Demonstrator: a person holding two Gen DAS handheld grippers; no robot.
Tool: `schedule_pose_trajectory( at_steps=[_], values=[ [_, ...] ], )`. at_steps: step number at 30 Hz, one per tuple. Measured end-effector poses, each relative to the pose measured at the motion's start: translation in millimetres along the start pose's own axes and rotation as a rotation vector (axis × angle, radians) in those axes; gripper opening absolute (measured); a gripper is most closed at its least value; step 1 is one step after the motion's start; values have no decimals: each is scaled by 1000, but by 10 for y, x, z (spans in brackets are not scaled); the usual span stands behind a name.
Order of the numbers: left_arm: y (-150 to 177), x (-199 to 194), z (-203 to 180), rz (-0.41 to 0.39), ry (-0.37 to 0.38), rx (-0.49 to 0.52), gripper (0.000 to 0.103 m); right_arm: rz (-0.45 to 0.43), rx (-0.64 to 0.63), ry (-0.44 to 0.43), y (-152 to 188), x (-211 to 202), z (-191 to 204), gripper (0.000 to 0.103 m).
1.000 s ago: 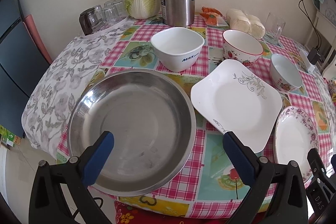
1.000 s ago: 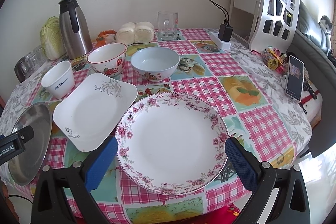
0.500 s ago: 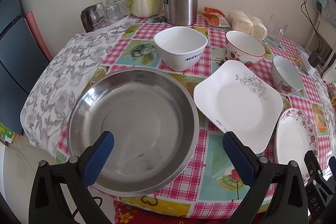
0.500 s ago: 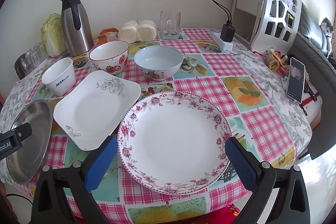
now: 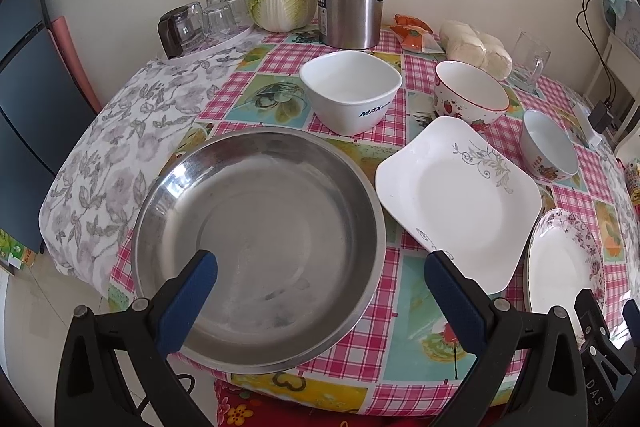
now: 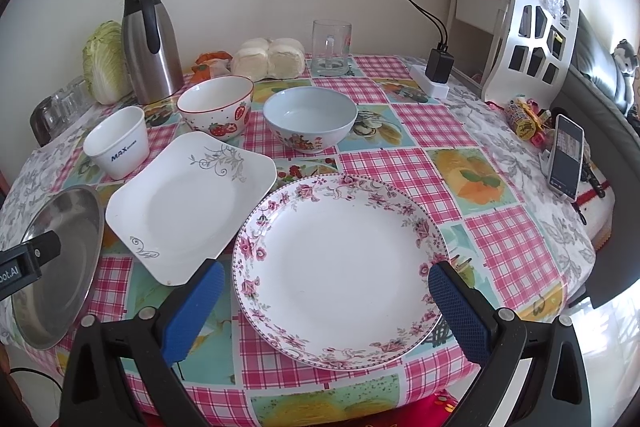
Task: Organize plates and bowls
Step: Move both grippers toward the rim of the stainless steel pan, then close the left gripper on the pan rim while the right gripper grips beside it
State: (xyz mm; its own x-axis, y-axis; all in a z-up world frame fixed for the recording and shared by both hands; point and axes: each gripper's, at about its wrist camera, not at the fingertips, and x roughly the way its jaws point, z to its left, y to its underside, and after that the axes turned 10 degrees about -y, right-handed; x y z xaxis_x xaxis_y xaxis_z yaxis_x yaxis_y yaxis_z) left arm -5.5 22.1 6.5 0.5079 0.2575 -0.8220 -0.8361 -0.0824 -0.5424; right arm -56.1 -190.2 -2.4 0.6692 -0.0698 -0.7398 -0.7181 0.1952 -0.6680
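My left camera looks over the table's near edge toward the far wall. My right camera does too, further right. Both see the square plate.

Left gripper: jaws spread wide, blue-padded fingers level, nothing between them. Right gripper: jaws likewise wide apart, holding nothing, pads clear of any contact. Both sit side by side, low at the near edge, pointing forward.
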Motion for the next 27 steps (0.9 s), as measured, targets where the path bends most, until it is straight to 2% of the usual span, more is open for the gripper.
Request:
schedule_pose_trajectory(
  at_steps=[19,27],
  values=[
    [-18,58,140,12,-6,-32,103,12,-43,-18,43,79,230,103],
    [-17,171,283,54,30,-87,103,24,-63,-33,71,135,359,103]
  ],
)
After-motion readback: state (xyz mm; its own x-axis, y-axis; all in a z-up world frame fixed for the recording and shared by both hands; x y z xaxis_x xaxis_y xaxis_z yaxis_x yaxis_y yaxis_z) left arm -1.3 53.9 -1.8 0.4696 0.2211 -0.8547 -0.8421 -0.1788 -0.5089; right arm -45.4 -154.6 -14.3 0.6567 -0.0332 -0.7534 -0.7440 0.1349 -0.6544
